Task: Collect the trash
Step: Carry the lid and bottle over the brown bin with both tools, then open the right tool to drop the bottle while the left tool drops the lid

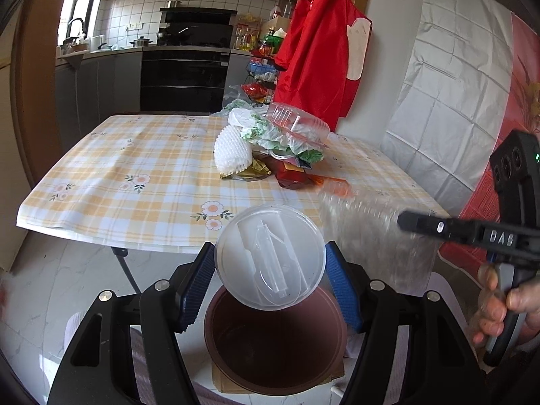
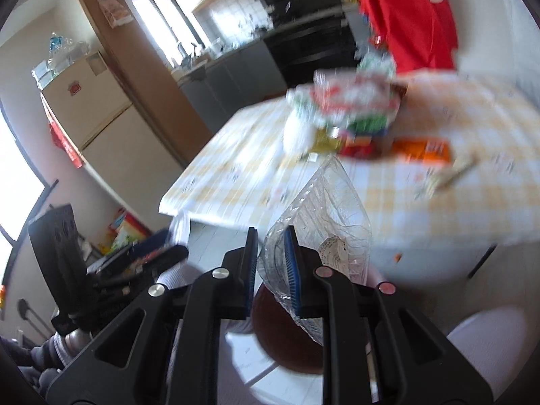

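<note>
My left gripper (image 1: 270, 270) is shut on a round clear plastic lid (image 1: 270, 256) and holds it just above a brown bin (image 1: 275, 344) on the floor. My right gripper (image 2: 271, 263) is shut on a clear plastic bag (image 2: 324, 216) with a paper slip inside, above the same bin (image 2: 287, 334). The bag shows as a blur in the left wrist view (image 1: 364, 233). A pile of trash (image 1: 270, 148) lies on the checked table (image 1: 135, 175): a white foam net, a clear clamshell box, green and red wrappers, an orange packet. The right wrist view is motion-blurred.
The table's near edge (image 1: 111, 236) stands just beyond the bin. A red garment (image 1: 320, 44) hangs by the wall on the right. Kitchen counters and an oven (image 1: 184, 77) lie behind. A fridge (image 2: 101, 125) stands at the left in the right wrist view.
</note>
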Available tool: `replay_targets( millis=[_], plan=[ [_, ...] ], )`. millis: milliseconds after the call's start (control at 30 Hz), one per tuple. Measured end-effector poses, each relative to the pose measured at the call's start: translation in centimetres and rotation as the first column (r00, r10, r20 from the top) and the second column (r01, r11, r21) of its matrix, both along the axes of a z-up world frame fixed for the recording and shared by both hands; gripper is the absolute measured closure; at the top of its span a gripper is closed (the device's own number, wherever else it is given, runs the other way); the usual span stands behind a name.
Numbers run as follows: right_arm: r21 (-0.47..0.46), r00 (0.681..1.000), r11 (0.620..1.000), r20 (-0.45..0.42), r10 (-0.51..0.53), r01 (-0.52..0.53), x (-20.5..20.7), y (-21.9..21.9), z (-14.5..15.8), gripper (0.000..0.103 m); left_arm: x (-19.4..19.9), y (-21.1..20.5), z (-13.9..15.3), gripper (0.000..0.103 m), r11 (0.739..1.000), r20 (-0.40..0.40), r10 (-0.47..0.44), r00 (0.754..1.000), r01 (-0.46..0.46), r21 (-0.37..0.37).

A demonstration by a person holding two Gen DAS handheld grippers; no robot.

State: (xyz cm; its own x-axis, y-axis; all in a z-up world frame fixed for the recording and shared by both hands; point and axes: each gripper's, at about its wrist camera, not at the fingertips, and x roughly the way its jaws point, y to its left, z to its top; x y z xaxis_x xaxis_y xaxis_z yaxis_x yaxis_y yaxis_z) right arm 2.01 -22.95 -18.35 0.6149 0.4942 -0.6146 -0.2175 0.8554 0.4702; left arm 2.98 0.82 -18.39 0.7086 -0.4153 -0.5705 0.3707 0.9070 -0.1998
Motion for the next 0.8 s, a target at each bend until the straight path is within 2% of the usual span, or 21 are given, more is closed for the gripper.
replay_targets(
  millis=[133, 433, 533, 633, 700, 800],
  plan=[
    [0.032, 0.996, 0.999, -0.086, 0.01, -0.007, 0.5, 0.4, -2.1, 0.083, 0.2, 0.6, -0.7, 0.039, 1.0, -0.029, 0.011, 1.0, -0.011, -0.014],
    [0.057, 0.985, 0.998, -0.168, 0.042, -0.033, 1.4, 0.8, -4.2, 0.083, 0.6, 0.3, -2.0, 0.039, 1.0, -0.063, 0.002, 0.998, -0.003, -0.009],
    [0.055, 0.984, 0.998, -0.171, 0.039, -0.03, 1.5, 0.6, -4.3, 0.072, 0.5, 0.3, -1.9, 0.039, 1.0, -0.061, 0.006, 0.998, -0.007, -0.006],
    [0.059, 0.985, 0.998, -0.171, 0.03, -0.021, 1.5, 0.5, -4.2, 0.066, 0.5, 0.3, -1.9, 0.039, 1.0, -0.059, 0.006, 0.998, -0.006, -0.005],
    [0.057, 0.985, 0.998, -0.17, 0.028, -0.019, 1.5, 0.4, -4.2, 0.065, 0.5, 0.3, -1.9, 0.039, 1.0, -0.058, 0.005, 0.998, -0.006, -0.004],
    [0.041, 0.986, 0.999, -0.164, 0.032, -0.026, 1.6, 0.7, -4.1, 0.057, 0.5, 0.2, -1.9, 0.039, 1.0, -0.058, 0.005, 0.998, -0.005, -0.003]
  ],
)
